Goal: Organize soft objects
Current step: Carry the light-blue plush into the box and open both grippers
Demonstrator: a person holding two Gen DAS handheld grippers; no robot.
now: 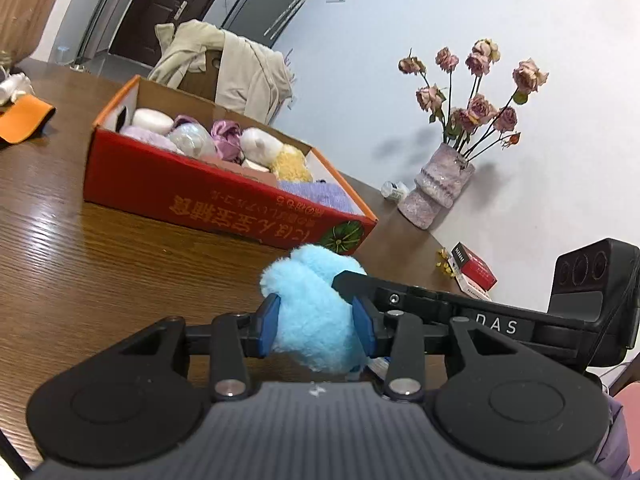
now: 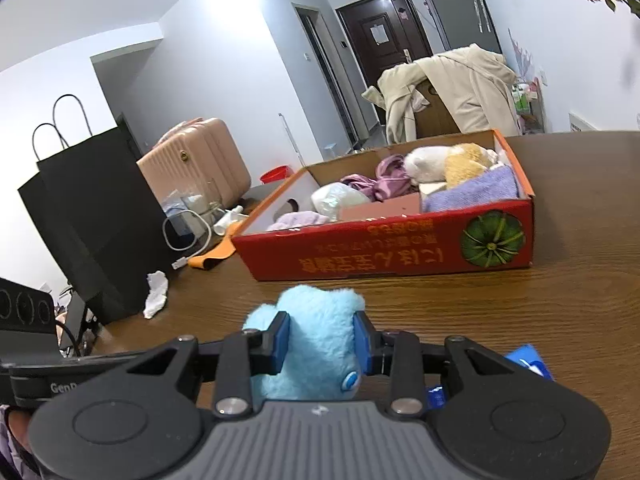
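Both claws, the left claw (image 1: 316, 322) and the right claw (image 2: 322, 344), are squeezing the blue fluffy toy (image 1: 314, 312), which probably needs lifting toward the red box (image 1: 224, 196) at 12 o'clock.

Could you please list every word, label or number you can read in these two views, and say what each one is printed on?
"DAS": on the black body of the right gripper, seen from the left wrist view.
"GenD", cut off: on the left gripper body, right wrist view.
Orange characters on the red box: upside down, unreadable.
Small red packet: print too small.
Door notice: blurred.
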